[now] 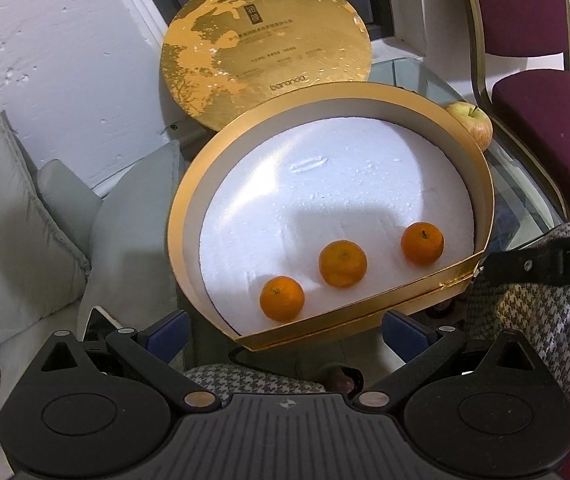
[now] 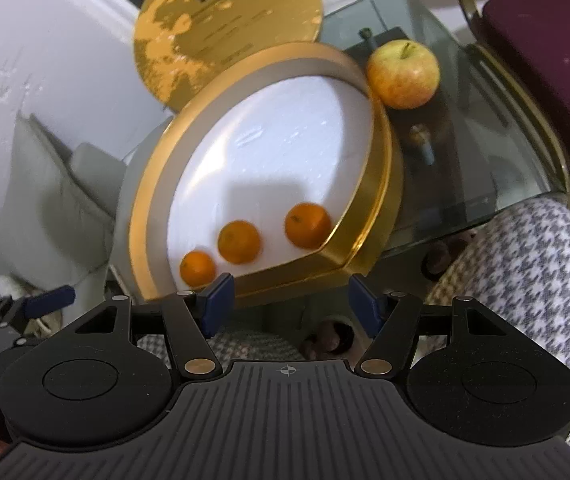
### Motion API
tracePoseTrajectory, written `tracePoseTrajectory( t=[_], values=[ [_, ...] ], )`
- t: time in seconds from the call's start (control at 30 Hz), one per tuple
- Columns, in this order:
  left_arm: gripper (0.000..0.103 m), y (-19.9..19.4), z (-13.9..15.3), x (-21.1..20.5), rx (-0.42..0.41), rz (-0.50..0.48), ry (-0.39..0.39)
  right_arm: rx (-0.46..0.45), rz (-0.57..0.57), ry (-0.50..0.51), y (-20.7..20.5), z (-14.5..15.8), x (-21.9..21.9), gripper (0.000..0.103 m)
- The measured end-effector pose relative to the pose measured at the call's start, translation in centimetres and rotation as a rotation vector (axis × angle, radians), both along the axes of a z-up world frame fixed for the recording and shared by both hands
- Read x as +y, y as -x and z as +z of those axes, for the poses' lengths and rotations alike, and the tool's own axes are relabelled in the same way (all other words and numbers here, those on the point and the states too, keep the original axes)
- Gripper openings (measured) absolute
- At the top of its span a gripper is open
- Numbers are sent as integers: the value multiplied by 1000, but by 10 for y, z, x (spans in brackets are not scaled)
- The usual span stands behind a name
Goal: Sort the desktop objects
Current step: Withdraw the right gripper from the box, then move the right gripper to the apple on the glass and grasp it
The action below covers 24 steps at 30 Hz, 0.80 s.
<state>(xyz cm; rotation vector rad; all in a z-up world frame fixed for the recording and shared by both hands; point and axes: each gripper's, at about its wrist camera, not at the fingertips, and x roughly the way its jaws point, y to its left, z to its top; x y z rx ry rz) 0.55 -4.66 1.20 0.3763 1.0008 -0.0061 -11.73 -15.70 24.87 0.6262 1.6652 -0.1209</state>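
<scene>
Three small round oranges point(image 1: 342, 263) in a round gold box point(image 1: 481, 184), both grippers point(image 1: 285, 336) point(image 2: 291, 304) with fingers wide apart.

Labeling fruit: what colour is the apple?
Yellow-green with a red blush; clearest in the right wrist view.

Light was bright and cool, falling from above and a bit to the far side. My own gear threw a soft grey shadow across the white foam liner point(image 1: 325, 184), near the three oranges point(image 1: 342, 263). Each orange cast a small dark patch beneath it. The gold lid point(image 1: 265, 44) caught patchy glare, and the box rim point(image 1: 461, 276) flared hot at its near right corner. My left view was sharp; my right view smeared, the apple point(image 2: 403, 74) and lid soft with motion blur. Both pictures bowed hard at the edges, corners vignetted dark. The glass table point(image 2: 485, 140) gave dull reflections.
</scene>
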Motion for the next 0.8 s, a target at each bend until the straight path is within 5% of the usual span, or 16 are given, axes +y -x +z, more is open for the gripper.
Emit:
tracePoseTrajectory(
  t=[0.43, 0.6, 0.8],
  values=[
    [102, -43, -2, -9, 10, -2, -2, -18, -121, 111, -30, -35, -60, 73],
    [102, -64, -1, -4, 6, 25, -4, -18, -192, 182, -55, -64, -81, 90],
    [102, -84, -8, 5, 29, 62, 2, 10, -312, 249, -88, -109, -108, 94]
  ],
)
